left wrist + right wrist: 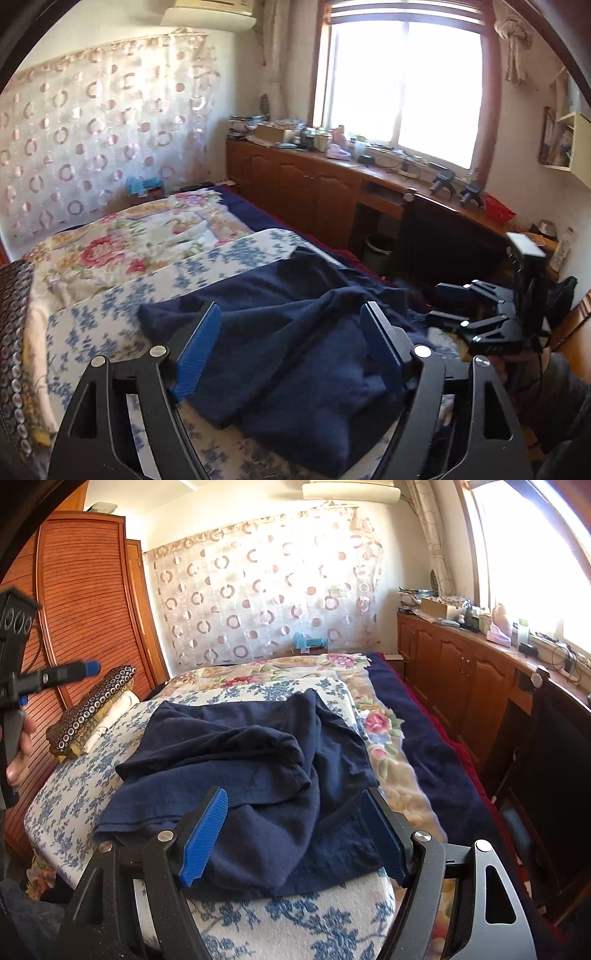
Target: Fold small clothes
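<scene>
Navy garment [236, 775] on white, blue-flowered cushion [303, 915]; blue-padded fingers [201, 843].

What is on the bed – a count

One dark blue garment [236, 775] between the fingers [201, 842] – two grippers, four blue fingers.

Rumpled navy garment [236, 775] lies on the blue-flowered bed cover [74, 794]

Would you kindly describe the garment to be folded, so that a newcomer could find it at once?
Start at the bed; a blue-flowered white cushion lies on its near end. The navy garment lies rumpled on that cushion. It is plain and dark, unlike the floral prints around it, and crumpled, unlike the flat navy sheet along the bed's edge.
</scene>
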Tool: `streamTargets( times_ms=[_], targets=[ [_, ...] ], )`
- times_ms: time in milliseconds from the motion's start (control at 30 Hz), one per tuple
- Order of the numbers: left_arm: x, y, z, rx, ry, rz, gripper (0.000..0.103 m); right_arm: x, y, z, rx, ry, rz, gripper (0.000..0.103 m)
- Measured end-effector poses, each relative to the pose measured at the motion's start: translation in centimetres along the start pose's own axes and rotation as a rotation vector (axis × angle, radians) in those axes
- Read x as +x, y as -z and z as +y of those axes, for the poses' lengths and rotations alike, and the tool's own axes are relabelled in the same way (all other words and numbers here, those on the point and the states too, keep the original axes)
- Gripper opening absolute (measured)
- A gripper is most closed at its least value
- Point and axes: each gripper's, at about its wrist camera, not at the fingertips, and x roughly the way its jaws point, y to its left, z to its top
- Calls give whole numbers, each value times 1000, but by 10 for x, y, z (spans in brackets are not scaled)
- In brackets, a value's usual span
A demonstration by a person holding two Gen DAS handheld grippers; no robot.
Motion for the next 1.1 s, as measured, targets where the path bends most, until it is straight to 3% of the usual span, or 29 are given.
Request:
streamTargets(
  times_ms=[400,867,1100],
  targets=[
    [-10,44,50,-101,-108,43,78,36,-27,31,-81,-42,28,76],
    [-30,60,70,-146,-181,15,78,64,-47,89,-199,-126,43,76],
    [-41,70,81,-171,-217,3,78,87,-56,113,-245,-191,91,76]
  ],
)
